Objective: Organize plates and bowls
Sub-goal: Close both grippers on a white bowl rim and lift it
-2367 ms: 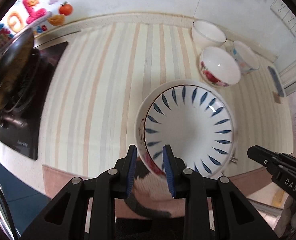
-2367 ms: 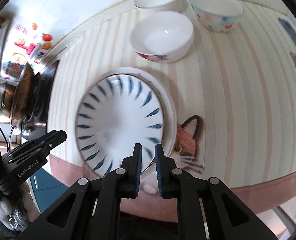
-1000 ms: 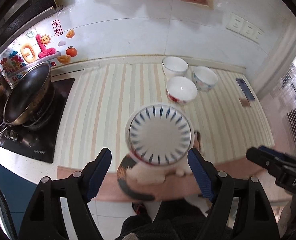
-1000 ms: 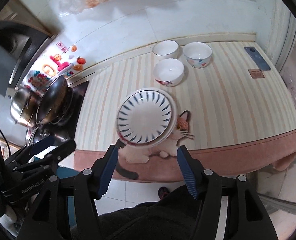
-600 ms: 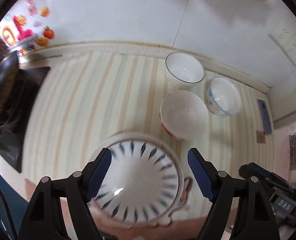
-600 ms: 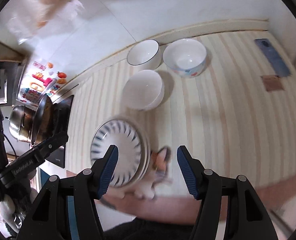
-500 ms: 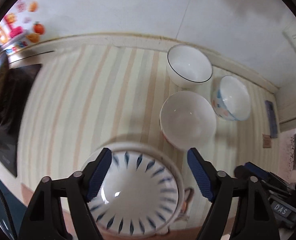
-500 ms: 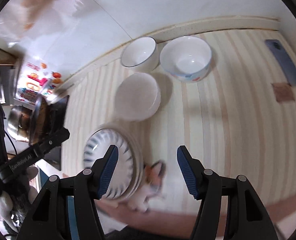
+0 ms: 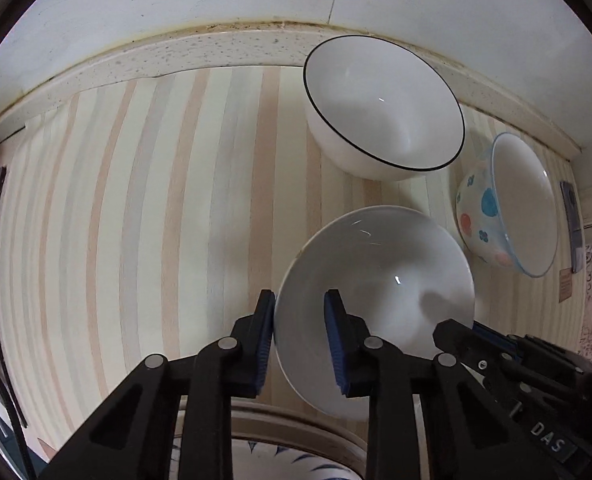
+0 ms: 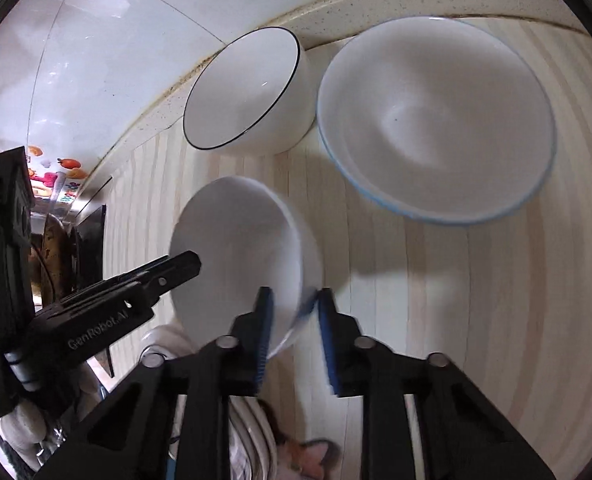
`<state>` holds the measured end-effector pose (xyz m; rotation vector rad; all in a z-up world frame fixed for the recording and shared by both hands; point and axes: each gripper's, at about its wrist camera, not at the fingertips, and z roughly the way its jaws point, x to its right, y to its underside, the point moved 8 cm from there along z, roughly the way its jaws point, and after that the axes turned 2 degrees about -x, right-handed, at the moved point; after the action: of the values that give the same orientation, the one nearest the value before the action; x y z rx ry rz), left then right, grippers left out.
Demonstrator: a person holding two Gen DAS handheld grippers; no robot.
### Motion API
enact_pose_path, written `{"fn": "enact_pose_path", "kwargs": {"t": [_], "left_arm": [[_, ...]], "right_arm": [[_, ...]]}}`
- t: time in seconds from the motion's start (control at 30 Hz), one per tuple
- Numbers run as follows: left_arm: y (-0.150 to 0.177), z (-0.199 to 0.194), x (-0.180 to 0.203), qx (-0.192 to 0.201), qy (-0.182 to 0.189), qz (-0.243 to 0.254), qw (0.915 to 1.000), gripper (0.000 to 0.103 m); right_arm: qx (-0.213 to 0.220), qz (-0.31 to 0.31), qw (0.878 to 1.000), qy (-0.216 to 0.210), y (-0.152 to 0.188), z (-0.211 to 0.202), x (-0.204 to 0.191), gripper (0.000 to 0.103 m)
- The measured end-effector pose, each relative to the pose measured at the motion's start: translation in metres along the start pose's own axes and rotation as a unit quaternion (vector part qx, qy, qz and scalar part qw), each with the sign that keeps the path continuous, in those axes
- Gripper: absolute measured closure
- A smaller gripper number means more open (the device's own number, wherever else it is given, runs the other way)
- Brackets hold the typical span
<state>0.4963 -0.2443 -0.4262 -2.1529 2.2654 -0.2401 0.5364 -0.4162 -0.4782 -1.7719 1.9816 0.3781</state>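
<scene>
Your left gripper [image 9: 299,336] points down at the striped table [image 9: 136,220], and its jaws are closing on the near-left rim of the plain white bowl [image 9: 376,292]: 1 blue pad sits outside the wall, the other inside, and the rim runs between them. That bowl stands on the table just behind the blue-patterned plate [image 9: 296,460], whose edge shows at the bottom of the left wrist view.

To the right, your right gripper [image 10: 294,332] has its jaws nearly together on the opposite rim of the same bowl [image 10: 236,256]; again 1 pad is inside and 1 outside, though the rim there is blurred, so you cannot tell how firmly the pads press. So both of your grippers straddle this 1 bowl.

Behind it, against the wall, stands the black-rimmed bowl [image 9: 384,108]. Further right stands the blue-rimmed bowl with coloured dots [image 9: 512,204], just beside the black-rimmed one and apart from the held bowl.
</scene>
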Motion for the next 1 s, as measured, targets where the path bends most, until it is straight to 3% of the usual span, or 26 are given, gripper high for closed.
{"fn": "enact_pose_path", "kwargs": {"t": [0.37, 0.67, 0.83, 1.0], "left_arm": [[0.009, -0.03, 0.016, 0.021, 0.003, 0.003, 0.9998, 0.08], [0.074, -0.048, 0.067, 0.018, 0.013, 0.048, 0.9986, 0.08], [0.117, -0.037, 0.096, -0.007, 0.028, 0.066, 0.9974, 0.08], [0.137, -0.025, 0.12, -0.022, 0.022, 0.09, 0.9955, 0.08]], "right_arm": [[-0.009, -0.019, 1.0, 0.017, 0.006, -0.002, -0.01, 0.087], [0.008, -0.04, 0.999, 0.019, 0.039, -0.058, 0.001, 0.087], [0.001, -0.039, 0.999, 0.033, 0.077, -0.088, 0.035, 0.087], [-0.008, -0.012, 0.999, 0.035, 0.111, -0.099, 0.07, 0.087]]}}
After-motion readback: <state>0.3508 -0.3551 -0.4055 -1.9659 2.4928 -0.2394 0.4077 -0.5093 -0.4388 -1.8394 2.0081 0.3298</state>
